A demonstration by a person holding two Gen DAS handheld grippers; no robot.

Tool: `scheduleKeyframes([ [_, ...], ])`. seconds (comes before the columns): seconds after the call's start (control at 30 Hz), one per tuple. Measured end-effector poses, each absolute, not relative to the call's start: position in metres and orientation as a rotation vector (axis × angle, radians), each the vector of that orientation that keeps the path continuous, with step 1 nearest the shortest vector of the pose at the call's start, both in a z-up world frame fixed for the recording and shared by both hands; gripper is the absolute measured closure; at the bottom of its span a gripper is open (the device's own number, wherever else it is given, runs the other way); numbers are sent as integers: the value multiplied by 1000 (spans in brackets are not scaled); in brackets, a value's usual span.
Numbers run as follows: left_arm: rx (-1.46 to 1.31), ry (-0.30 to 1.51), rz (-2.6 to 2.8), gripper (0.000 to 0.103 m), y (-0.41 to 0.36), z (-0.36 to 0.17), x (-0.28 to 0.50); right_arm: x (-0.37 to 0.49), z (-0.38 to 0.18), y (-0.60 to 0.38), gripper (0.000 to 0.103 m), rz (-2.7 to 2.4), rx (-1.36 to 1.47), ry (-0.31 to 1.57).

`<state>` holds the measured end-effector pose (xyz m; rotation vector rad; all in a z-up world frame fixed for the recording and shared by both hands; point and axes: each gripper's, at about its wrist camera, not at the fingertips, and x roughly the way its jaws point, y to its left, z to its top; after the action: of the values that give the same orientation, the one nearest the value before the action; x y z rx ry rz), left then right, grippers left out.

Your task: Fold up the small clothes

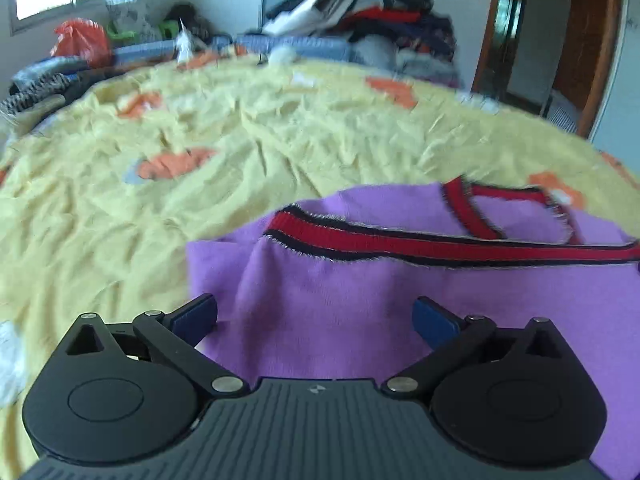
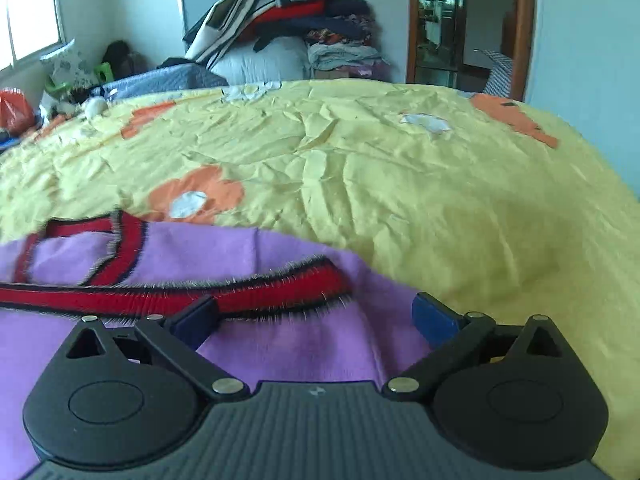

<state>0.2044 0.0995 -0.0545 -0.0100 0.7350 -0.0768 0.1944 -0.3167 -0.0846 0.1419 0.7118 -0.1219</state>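
Left wrist view: purple top point(image 1: 360, 300) lies rumpled on bed point(image 1: 200, 200), folding barely begun; both grippers point(image 1: 316, 316) point(image 2: 316, 316) gape wide, holding nothing.

Black ribbed claw point(image 1: 316, 316), blue pads point(image 1: 434, 318), silver rivets

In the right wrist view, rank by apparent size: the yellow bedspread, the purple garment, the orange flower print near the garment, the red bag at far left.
1. yellow bedspread
2. purple garment, though nearness to the camera enlarges it
3. orange flower print
4. red bag, far off and cut by the frame edge
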Motion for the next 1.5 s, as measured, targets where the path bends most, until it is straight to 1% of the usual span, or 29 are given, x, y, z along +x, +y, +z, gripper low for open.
scheduleKeyframes([
  [0.07, -3, 707, -126, 0, 96, -46, 171, 157, -78, -299, 0, -99, 94, 719],
  [0.13, 35, 702, -177, 0, 88, -48, 140, 122, -80, -279, 0, -51, 56, 714],
  [0.23, 105, 781, -186, 0, 81, -74, 115, 91, -97, -257, 0, -27, -3, 764],
  [0.3, 127, 720, -198, 0, 90, -82, 95, 70, -102, -269, 0, -25, 9, 726],
  [0.33, 99, 731, -193, 0, 100, -82, 92, 66, -103, -281, 0, -33, 59, 732],
  [0.4, 91, 752, -164, 0, 113, -76, 87, 61, -100, -291, 0, -25, 41, 750],
  [0.47, 76, 768, -143, 0, 120, -70, 78, 53, -90, -293, 0, -32, 81, 780],
  [0.57, 19, 782, -187, 0, 125, -70, 66, 38, -84, -281, 0, 12, 99, 739],
  [0.6, 62, 800, -179, 0, 121, -76, 64, 36, -88, -275, 0, 37, 88, 739],
  [0.63, 72, 767, -186, 0, 122, -78, 58, 31, -98, -268, 0, 50, 44, 772],
  [0.67, 51, 759, -185, 0, 128, -79, 55, 23, -102, -262, 0, 47, -24, 737],
  [0.83, 11, 792, -153, 0, 146, -73, 47, 0, -95, -286, 0, 39, 74, 752],
  [0.9, -25, 776, -161, 0, 145, -64, 48, -4, -87, -292, 0, 33, 98, 738],
  [1.0, -44, 733, -214, 0, 129, -52, 57, 4, -81, -296, 0, 10, 103, 684],
  [1.03, -26, 737, -233, 0, 122, -53, 61, 11, -84, -296, 0, 20, 84, 713],
  [1.07, 16, 756, -225, 0, 116, -59, 66, 19, -94, -294, 0, 20, 47, 785],
  [1.1, 57, 787, -214, 0, 113, -69, 68, 14, -99, -292, 0, 25, 3, 751],
  [1.17, 124, 748, -227, 0, 115, -75, 58, 12, -96, -298, 0, 24, 38, 794],
  [1.23, 56, 781, -218, 0, 126, -70, 61, 20, -86, -299, 0, 14, 36, 816],
  [1.33, -38, 738, -246, 0, 131, -55, 82, 52, -65, -301, 0, -9, 82, 708],
  [1.43, -65, 677, -277, 0, 115, -38, 120, 108, -60, -306, 0, -23, 221, 599],
  [1.5, -51, 648, -265, 0, 102, -33, 151, 143, -65, -301, 0, -34, 223, 595],
])
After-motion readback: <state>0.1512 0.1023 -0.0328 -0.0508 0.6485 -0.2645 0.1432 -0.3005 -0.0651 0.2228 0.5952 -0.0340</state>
